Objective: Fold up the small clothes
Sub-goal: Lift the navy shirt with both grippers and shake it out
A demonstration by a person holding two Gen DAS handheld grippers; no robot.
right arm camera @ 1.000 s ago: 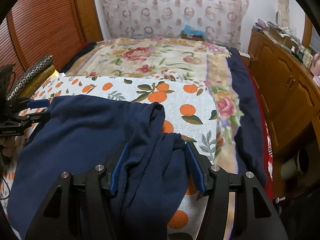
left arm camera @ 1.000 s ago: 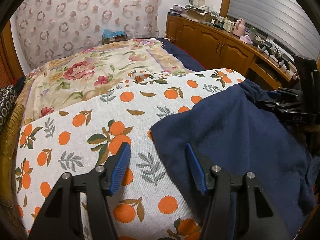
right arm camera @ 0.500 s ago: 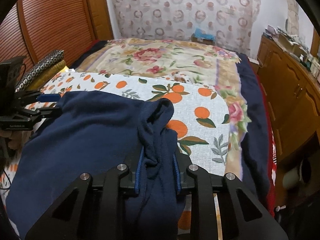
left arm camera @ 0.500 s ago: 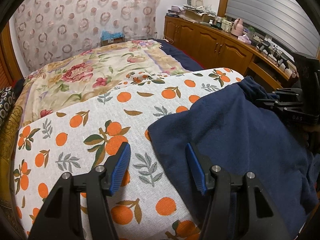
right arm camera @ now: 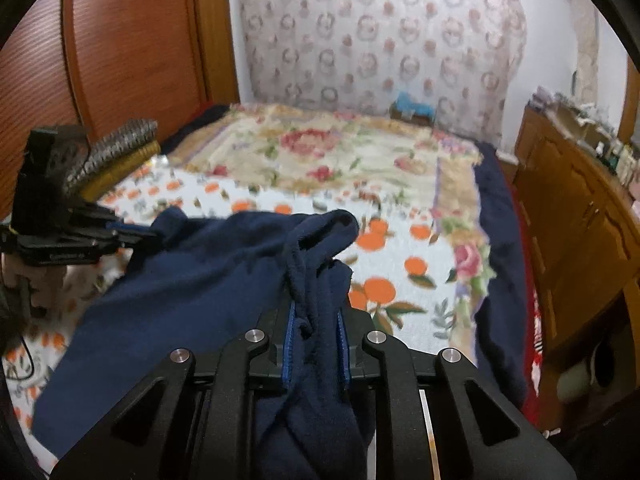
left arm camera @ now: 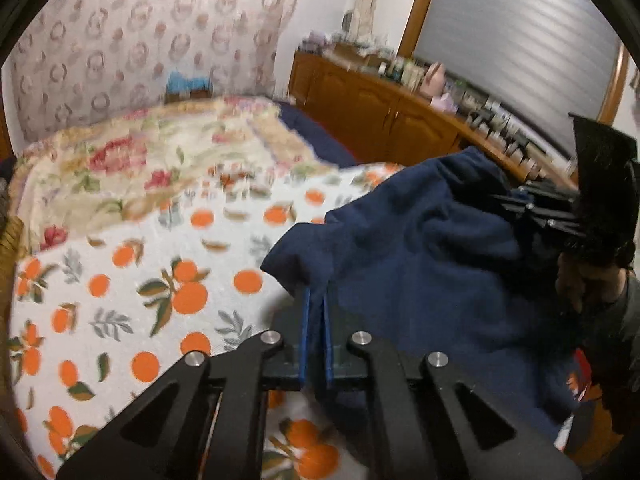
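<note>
Holding a navy garment (left arm camera: 420, 264) at two places over the bed (left arm camera: 132, 276), I have both claws clamped on it. My left claw (left arm camera: 315, 300) has its blue pads nearly together, pinching a thin edge at the garment's near left corner. My right claw (right arm camera: 316, 320) is narrower than wide, gripping a thick, twisted bunch of fabric (right arm camera: 316, 288) between its pads. The garment hangs partly lifted between them, its middle sagging toward the orange-print sheet (right arm camera: 400, 276). The background is blurred in both views, so I judge the rig to be in motion. What worries me is the left grip: it seems to hold only a sliver of cloth, and a quick pull apart could slip that corner free and drop the whole side. The right bunch looks like several layers caught together, so spreading the garment flat from here may leave a hidden twist, and the fold would come out crooked. Pulling too far right could also drag cloth off the bed edge near the dresser (right arm camera: 580, 208).
</note>
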